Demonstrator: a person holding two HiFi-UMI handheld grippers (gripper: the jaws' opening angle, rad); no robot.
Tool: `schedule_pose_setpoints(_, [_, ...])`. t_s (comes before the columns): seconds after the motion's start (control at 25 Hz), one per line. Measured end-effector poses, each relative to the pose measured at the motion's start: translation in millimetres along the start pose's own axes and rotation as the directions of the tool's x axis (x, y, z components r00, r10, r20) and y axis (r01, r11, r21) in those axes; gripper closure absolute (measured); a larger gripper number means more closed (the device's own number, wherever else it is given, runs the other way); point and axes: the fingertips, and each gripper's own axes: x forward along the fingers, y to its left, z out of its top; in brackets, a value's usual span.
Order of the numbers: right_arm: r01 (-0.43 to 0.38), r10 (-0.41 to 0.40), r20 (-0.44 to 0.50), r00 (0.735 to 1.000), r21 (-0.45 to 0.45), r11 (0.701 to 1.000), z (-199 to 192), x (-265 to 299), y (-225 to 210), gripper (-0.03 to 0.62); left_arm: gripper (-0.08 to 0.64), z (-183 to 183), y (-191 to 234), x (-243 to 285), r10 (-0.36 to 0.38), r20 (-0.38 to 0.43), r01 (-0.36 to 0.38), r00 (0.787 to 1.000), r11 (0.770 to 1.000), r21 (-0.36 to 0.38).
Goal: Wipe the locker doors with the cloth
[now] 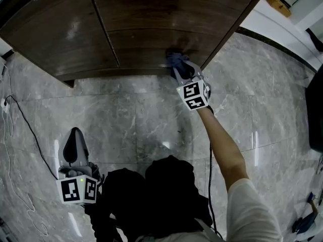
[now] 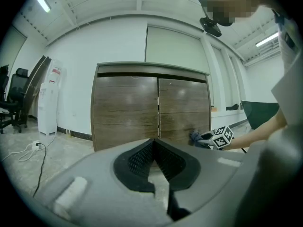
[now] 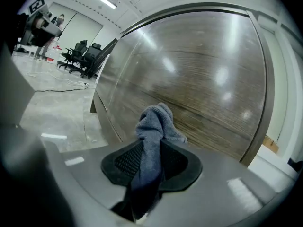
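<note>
The brown wooden locker has a left door (image 1: 65, 29) and a right door (image 1: 166, 19). My right gripper (image 1: 182, 70) is shut on a blue-grey cloth (image 1: 175, 59), which is bunched against the lower right part of the right door, close to the locker's right edge. In the right gripper view the cloth (image 3: 154, 126) sticks up out of the jaws in front of the glossy door (image 3: 199, 79). My left gripper (image 1: 75, 137) hangs low near my body, far from the locker, with its jaws together and empty. From the left gripper view both doors (image 2: 125, 108) and the cloth (image 2: 195, 136) show.
The floor is grey marble. A black cable (image 1: 25, 120) and a white cable (image 1: 7, 130) run over it at the left. A white wall base (image 1: 272, 24) stands right of the locker. A white appliance (image 2: 47, 98) and office chairs (image 2: 12, 98) stand further left.
</note>
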Motion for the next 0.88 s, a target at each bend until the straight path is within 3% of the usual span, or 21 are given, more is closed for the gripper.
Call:
schedule_pose_setpoints(0.56, [0.034, -0.041, 0.156, 0.987, 0.045, 0.998, 94.7, -20.5, -24.5, 0.489, 0.558, 6.8, -0.1, -12.8, -0.008, 0.027, 0.008, 1.0, 1.0, -0.005])
schedule_pose_setpoints(0.88, [0.074, -0.086, 0.268, 0.96, 0.053, 0.996, 172.6, -38.6, -44.8, 0.489, 0.558, 9.7, 1.5, -20.5, 0.001, 0.045, 0.0, 0.999, 1.0, -0.013])
